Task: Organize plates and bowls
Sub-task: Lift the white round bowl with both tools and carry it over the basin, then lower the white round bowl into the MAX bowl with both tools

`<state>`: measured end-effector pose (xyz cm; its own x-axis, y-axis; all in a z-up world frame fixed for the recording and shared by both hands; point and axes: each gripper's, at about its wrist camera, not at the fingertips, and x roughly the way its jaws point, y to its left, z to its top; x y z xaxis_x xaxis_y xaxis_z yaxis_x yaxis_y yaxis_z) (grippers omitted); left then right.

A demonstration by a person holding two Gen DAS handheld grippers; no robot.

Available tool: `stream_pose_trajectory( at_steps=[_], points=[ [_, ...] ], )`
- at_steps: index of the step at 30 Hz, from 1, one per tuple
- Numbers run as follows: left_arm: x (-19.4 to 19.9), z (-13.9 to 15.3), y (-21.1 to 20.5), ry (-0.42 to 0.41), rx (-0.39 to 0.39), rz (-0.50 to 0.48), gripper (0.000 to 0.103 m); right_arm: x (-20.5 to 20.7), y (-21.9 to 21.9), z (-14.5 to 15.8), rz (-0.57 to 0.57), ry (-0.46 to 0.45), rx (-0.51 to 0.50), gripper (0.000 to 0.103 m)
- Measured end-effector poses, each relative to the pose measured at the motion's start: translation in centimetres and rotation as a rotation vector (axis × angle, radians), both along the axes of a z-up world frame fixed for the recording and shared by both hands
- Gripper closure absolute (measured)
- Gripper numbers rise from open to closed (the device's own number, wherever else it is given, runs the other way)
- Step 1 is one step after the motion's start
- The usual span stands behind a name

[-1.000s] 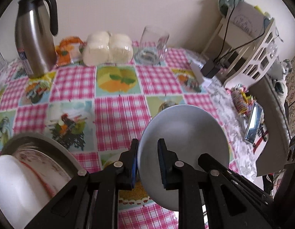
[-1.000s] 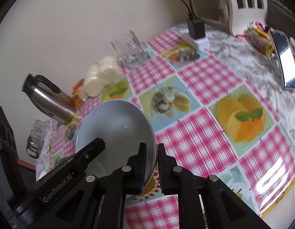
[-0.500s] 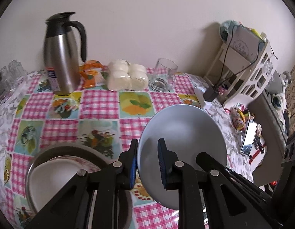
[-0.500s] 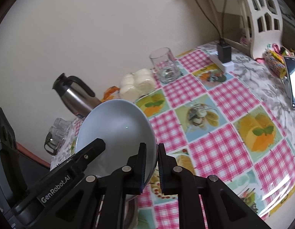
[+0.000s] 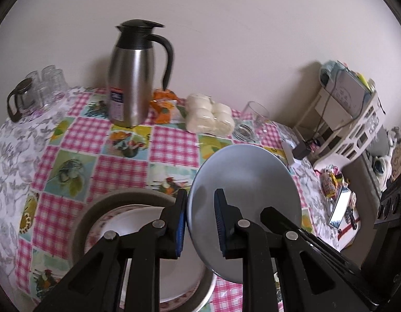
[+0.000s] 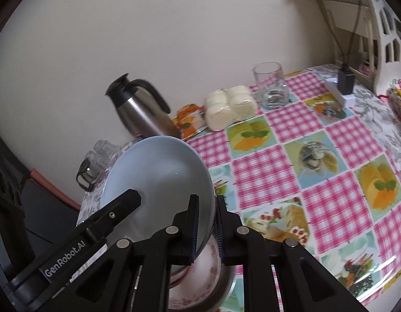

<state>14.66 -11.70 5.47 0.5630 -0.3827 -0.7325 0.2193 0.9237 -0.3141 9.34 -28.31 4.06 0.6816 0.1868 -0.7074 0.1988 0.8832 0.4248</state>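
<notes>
Left wrist view. Left hand-held gripper [image 5: 200,223] — jaws clenched on the rim of a pale blue plate [image 5: 246,182], which stands on edge, lifted off the table [image 5: 122,166]. Below and to the left of it, a metal basin [image 5: 101,205] sits on the table with a white plate [image 5: 138,221] with a reddish patterned border inside. Further back by the wall: a steel jug [image 5: 131,78] with black lid and handle, an orange packet [image 5: 162,105], a wrapped pack of white buns [image 5: 209,117], an empty drinking glass [image 5: 252,122]. Far left, a cluster of glass cups [image 5: 37,91]. Right, a white rack [image 5: 356,119] with a cable and a black plug [image 5: 301,149]; near it a phone [image 5: 342,208].

Right wrist view. Right hand-held gripper [image 6: 206,226] — jaws clenched on the opposite rim of the same pale blue plate [image 6: 159,176], its hollow face showing. The left hand-held gripper's black finger, marked "GenRobot.AI", crosses the plate's lower left. Under the plate, part of the white plate [image 6: 203,273] in the basin [image 6: 230,283]. Checked pink cloth with food pictures covers the table [image 6: 317,176]; jug [image 6: 143,106], buns [image 6: 230,106] and glass [image 6: 270,85] line the wall.
</notes>
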Motion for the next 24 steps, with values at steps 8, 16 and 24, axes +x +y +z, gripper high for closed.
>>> stream_pose_trajectory(
  at_steps=[8,16,24],
  points=[
    [-0.2,0.1,4.1,0.008,-0.028,0.065,0.083,0.9,3.9,0.4,0.069,-0.01,-0.009,0.088],
    [-0.4,-0.1,7.3,0.02,-0.047,0.108,0.083,1.2,7.3,0.4,0.126,-0.013,-0.025,0.088],
    [-0.6,-0.2,8.9,0.033,-0.058,0.114,0.083,1.2,9.0,0.3,0.147,-0.009,-0.024,0.088]
  ],
)
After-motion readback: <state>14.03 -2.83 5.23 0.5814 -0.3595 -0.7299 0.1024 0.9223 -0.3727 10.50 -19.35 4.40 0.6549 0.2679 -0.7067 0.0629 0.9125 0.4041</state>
